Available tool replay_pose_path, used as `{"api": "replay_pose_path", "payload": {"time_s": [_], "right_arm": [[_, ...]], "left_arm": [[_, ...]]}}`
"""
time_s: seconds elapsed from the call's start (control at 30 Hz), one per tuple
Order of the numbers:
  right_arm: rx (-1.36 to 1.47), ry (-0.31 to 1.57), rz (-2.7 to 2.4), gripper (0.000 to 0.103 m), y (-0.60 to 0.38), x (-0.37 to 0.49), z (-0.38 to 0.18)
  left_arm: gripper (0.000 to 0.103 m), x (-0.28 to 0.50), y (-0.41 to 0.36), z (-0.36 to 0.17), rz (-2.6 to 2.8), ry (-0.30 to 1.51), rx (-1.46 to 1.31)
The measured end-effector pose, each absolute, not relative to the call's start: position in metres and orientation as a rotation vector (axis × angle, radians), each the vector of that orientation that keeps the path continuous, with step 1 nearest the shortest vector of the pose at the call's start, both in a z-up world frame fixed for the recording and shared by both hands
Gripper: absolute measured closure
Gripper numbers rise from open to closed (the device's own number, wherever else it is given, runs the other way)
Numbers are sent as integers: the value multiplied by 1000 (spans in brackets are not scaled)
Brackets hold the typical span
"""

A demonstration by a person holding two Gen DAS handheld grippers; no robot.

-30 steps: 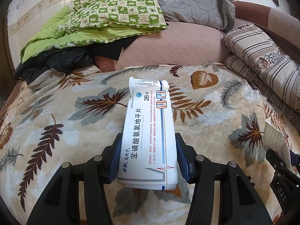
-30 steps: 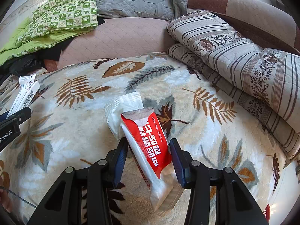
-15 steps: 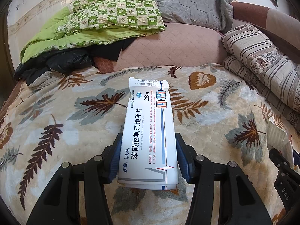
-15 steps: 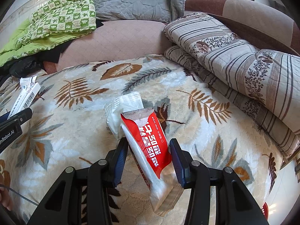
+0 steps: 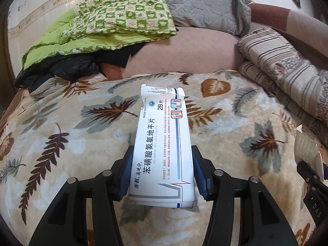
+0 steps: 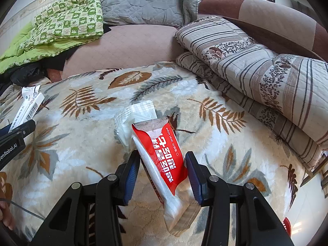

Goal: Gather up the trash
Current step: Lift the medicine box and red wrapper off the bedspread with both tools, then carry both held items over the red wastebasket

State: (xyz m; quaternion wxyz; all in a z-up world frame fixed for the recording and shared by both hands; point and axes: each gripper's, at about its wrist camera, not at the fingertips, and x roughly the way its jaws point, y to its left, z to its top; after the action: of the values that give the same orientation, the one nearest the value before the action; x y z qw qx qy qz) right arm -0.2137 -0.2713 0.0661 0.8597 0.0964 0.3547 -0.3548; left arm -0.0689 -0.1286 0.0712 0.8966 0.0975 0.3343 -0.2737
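In the left wrist view, my left gripper (image 5: 162,153) is shut on a long white medicine box (image 5: 162,135) with blue and black print, held above the bed and pointing away. In the right wrist view, my right gripper (image 6: 162,157) is shut on a red and white wet wipe packet (image 6: 164,157); a crumpled white wrapper (image 6: 133,119) sticks up behind the packet. The left gripper's finger (image 6: 18,131) and the medicine box (image 6: 30,104) show at that view's left edge. The right gripper's finger (image 5: 311,176) and the white wrapper (image 5: 305,145) show at the left wrist view's right edge.
A leaf-patterned blanket (image 6: 86,143) covers the bed under both grippers. Behind it lie a green checked quilt (image 5: 114,20), a grey quilt (image 5: 201,2), black clothing (image 5: 67,69) and a pink mattress (image 5: 184,51). Folded striped quilts (image 6: 256,65) are stacked on the right.
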Motion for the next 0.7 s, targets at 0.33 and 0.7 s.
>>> {"api": "replay_pose_path", "payload": {"time_s": [0.33, 0.7], "right_arm": [[340, 640, -797, 54, -285, -286, 103], [404, 631, -915, 54, -294, -482, 105]], "left_arm": [[51, -130, -132, 93, -739, 622, 249], [51, -261, -153, 105, -1157, 603, 376]]}}
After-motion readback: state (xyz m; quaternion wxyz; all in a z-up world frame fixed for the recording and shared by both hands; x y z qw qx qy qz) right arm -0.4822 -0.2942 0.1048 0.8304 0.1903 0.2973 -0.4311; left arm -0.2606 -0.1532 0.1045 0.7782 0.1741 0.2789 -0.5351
